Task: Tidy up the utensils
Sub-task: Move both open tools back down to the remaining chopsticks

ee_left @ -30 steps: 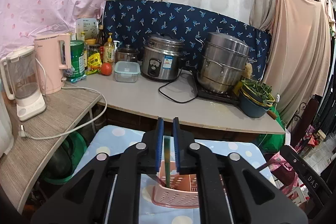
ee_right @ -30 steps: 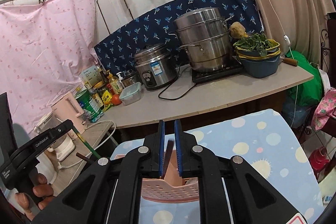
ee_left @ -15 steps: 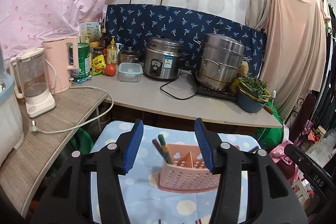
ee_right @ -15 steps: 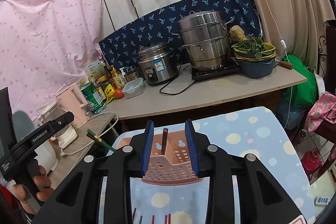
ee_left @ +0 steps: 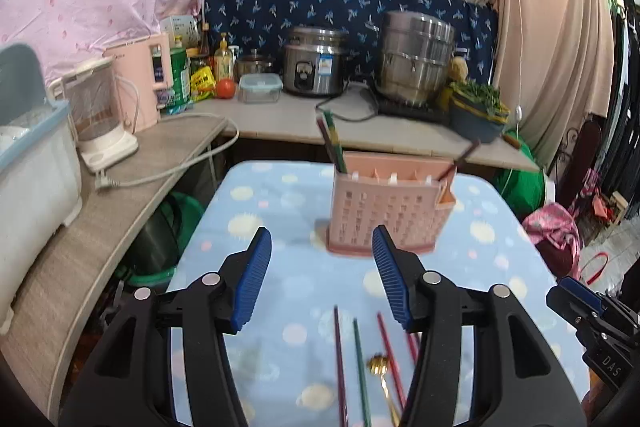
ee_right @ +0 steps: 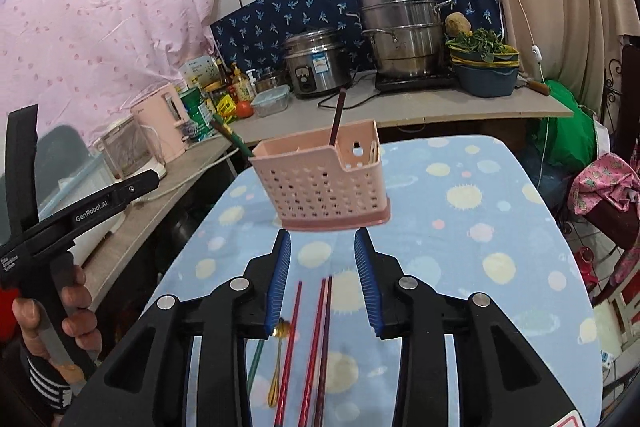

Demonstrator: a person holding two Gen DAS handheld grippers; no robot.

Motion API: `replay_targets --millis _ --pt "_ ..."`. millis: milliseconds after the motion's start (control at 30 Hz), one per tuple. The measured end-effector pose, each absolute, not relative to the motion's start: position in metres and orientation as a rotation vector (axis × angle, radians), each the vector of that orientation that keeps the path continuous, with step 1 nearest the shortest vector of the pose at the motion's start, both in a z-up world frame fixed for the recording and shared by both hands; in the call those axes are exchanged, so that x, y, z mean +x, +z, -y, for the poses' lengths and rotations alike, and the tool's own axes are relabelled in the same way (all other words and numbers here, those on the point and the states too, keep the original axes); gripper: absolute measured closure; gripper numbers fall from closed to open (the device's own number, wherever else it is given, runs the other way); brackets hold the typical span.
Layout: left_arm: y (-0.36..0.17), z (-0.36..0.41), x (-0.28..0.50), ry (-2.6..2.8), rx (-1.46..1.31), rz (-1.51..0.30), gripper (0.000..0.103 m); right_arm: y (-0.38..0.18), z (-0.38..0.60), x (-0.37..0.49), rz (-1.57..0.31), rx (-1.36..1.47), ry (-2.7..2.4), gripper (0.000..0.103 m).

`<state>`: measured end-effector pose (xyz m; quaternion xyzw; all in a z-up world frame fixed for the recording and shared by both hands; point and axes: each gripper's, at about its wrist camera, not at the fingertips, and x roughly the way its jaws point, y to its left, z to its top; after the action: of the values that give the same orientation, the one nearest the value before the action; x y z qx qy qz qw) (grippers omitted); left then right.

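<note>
Both claws hang above the spotted surface, fingers spread wide and holding nothing: left claw, right claw. The pink caddy stands upright beyond them, already carrying chopsticks at one end and a single dark stick at the other. Loose chopsticks and a small gold spoon lie close together beneath the claws. Probable hazards: thin, near-touching sticks invite a double pickup or a slip; a careless insertion could tip the light caddy.
</note>
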<state>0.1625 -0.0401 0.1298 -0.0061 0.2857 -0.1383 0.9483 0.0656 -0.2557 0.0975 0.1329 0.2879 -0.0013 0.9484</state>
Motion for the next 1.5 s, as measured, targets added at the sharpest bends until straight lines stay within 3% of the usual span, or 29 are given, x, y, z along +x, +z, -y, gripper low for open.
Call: replay_targets --millis 600,900,1500 --pt "0.007 0.031 0.081 -0.243 0.053 -0.828 0.053 -0.013 0.218 0.008 -0.816 0.248 -0.019 0.073" --pt "-0.018 0.032 0.068 -0.248 0.046 -0.889 0.053 -0.038 0.211 0.006 -0.853 0.232 -0.029 0.087" --pt "-0.037 0.036 0.06 -0.276 0.049 -0.942 0.053 -0.046 0.202 0.007 -0.855 0.199 -0.021 0.096"
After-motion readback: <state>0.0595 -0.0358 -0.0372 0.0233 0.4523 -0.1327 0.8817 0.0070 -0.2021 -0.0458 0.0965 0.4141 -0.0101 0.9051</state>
